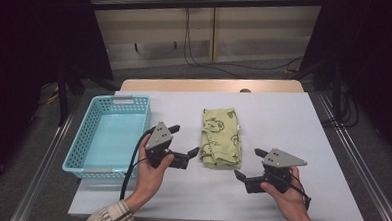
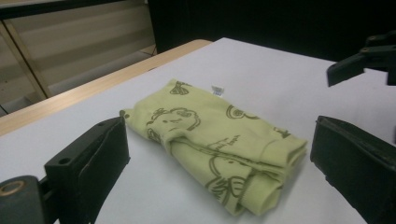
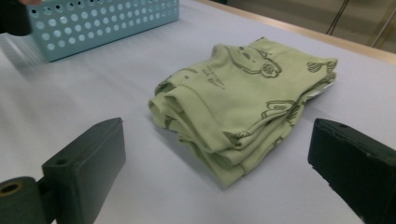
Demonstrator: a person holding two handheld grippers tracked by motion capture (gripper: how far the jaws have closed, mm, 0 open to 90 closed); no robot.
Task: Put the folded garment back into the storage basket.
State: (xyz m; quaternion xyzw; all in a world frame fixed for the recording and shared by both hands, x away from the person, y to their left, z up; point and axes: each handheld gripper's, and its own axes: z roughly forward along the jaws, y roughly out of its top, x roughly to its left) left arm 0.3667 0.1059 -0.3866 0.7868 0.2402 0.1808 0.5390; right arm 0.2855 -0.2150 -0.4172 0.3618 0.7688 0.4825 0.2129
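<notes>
A folded yellow-green garment (image 1: 222, 137) printed with cartoon bears lies in the middle of the white table (image 1: 283, 119). To its left my left gripper (image 1: 184, 140) is held open, jaws pointing at the cloth's left edge without touching it. Below and to the right of the garment, my right gripper (image 1: 249, 164) is open too, aimed at the near right corner. In the left gripper view the garment (image 2: 210, 140) lies just beyond the spread jaws, and the other gripper (image 2: 355, 65) shows at the far right. The right gripper view has the stacked folds (image 3: 243, 112) facing its wide jaws.
A light blue perforated basket (image 1: 77, 140) stands at the table's left side with nothing in it; its wall (image 3: 107, 23) shows behind the cloth. A wooden strip (image 1: 210, 85) runs along the far edge. Cables hang by the back wall.
</notes>
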